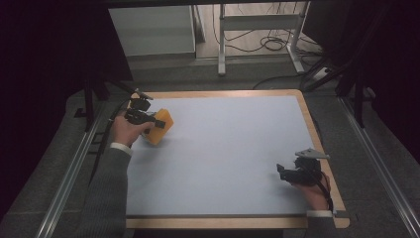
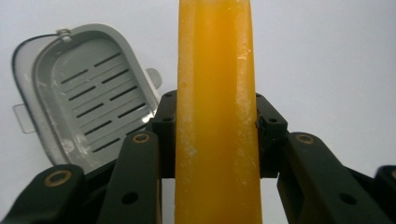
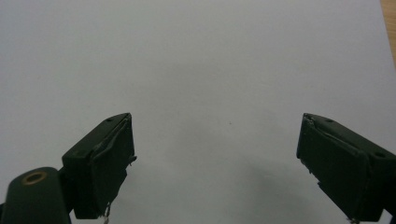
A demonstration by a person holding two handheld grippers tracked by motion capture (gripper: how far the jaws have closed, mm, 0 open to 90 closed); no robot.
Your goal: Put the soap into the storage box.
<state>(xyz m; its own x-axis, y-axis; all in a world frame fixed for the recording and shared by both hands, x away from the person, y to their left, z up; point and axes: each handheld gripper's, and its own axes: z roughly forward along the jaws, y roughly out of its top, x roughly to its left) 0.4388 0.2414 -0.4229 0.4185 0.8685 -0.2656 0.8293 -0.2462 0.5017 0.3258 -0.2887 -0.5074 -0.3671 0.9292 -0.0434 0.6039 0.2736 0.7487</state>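
At the far left corner of the bench (image 1: 223, 148), the left claw (image 1: 159, 123) is clamped on a flat orange slab (image 1: 160, 128), apparently a sponge or a bar of soap, though the pictures do not settle which. In the high view the slab sits tilted at the claw's tip, just off the pale grey bench top near its wooden edge, with the person's left hand (image 1: 126, 133) and grey sleeve behind it. The left gripper view looks along the slab (image 2: 215, 116) edge-on: it rises as a tall orange band between the two black jaws, which press against both of its broad faces, and pale scuffs or residue mark its surface. Behind it and to the left in that view, a grey slotted tray (image 2: 88, 93) with rounded corners and rows of drain slits lies flat on the bench, apart from the slab; small tabs stick out from its rim. The right claw (image 1: 283, 173) is well apart from all this, near the right edge of the bench on the person's side, held in the right hand (image 1: 312, 191) with a grey three-cornered plate on top. In the right gripper view the right claw (image 3: 215, 163) stands wide apart, holding nothing, with bare grey bench surface between its jaws and a strip of wooden edge at the upper right corner.
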